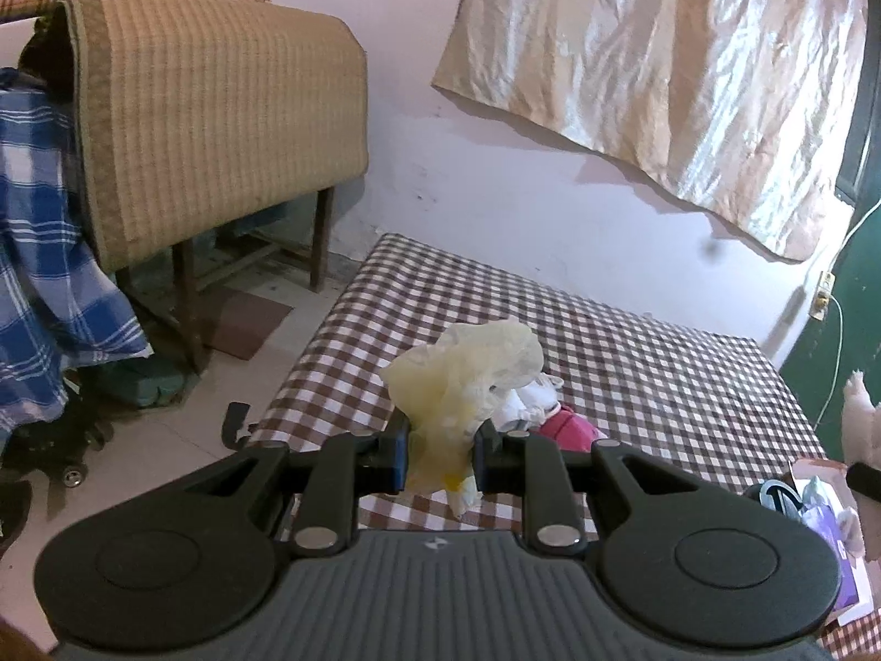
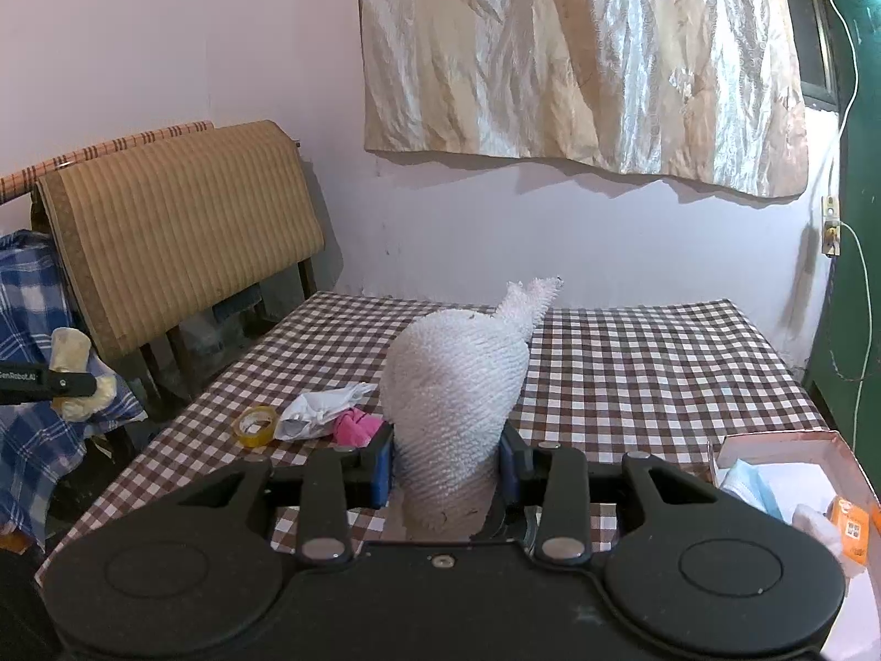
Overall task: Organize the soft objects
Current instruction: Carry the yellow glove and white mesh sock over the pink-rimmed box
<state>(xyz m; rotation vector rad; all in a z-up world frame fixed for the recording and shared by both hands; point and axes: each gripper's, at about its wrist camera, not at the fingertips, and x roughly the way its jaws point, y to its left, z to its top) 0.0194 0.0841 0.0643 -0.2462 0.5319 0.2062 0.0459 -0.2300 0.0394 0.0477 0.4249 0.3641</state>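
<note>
Both grippers tilt slightly down over the checkered table (image 2: 633,363). Left gripper (image 1: 440,454) clenches yellowish cloth (image 1: 460,380); right gripper (image 2: 447,465) grasps white knitted cloth (image 2: 454,385), bunched up between its pads.

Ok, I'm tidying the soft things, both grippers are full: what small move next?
Probably carry the right gripper, shut on the white towel, over to the open box at the right and lower it in. The box has room, while the left gripper only holds a crumpled yellowish cloth.

Both tongs, left (image 1: 440,454) and right (image 2: 447,471) (clamped tight)
</note>
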